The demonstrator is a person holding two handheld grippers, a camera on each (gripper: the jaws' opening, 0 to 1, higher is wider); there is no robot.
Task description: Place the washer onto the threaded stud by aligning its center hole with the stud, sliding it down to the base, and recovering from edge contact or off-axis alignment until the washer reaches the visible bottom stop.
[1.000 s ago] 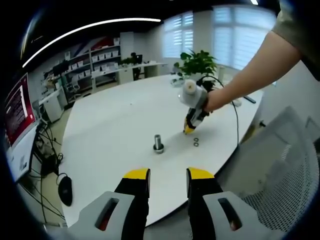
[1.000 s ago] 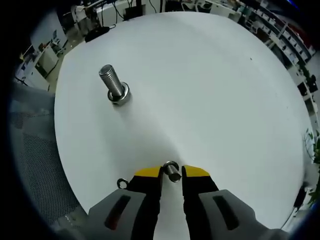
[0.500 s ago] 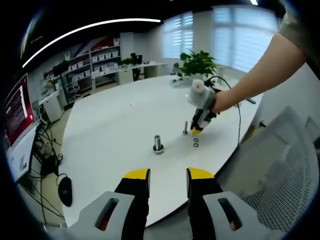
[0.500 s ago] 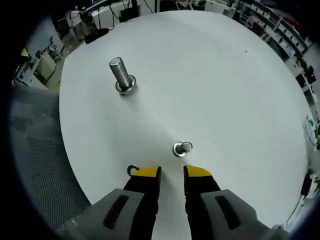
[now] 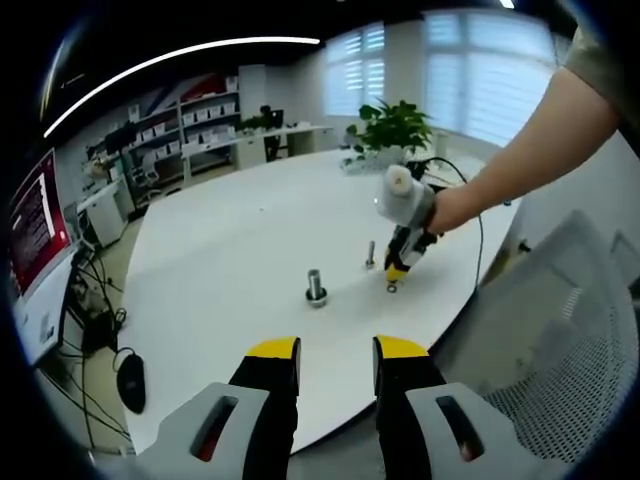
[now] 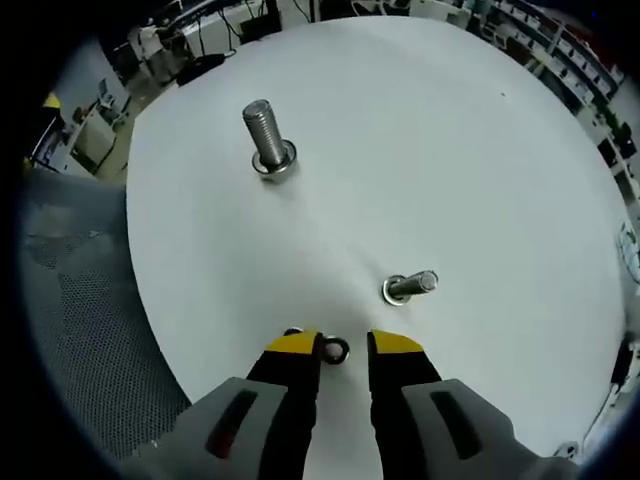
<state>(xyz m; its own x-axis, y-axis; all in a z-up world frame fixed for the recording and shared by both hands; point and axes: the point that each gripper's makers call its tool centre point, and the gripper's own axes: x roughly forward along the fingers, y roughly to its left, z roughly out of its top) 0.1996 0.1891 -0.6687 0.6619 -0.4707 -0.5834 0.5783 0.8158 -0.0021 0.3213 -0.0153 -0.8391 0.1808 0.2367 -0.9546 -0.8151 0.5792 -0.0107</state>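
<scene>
In the right gripper view, the right gripper (image 6: 344,348) has its yellow-tipped jaws parted a little, with a washer (image 6: 334,350) lying flat on the white table (image 6: 480,160) in the gap between the tips; they straddle it but I cannot tell that they grip it. A second ring peeks from behind the left tip at 11 o'clock of it. Half a second ago the jaws stood short of the small threaded stud (image 6: 410,286); now the camera has drawn back and the stud sits at 1 o'clock, set upright on its base and free of the jaws. So the stud is placed, and the job turns to picking up the washer. Farther off, at 11 o'clock, stands the large bolt (image 6: 268,138).

In the left gripper view, the left gripper (image 5: 336,350) holds nothing, jaws apart, well short of the table, idle.
</scene>
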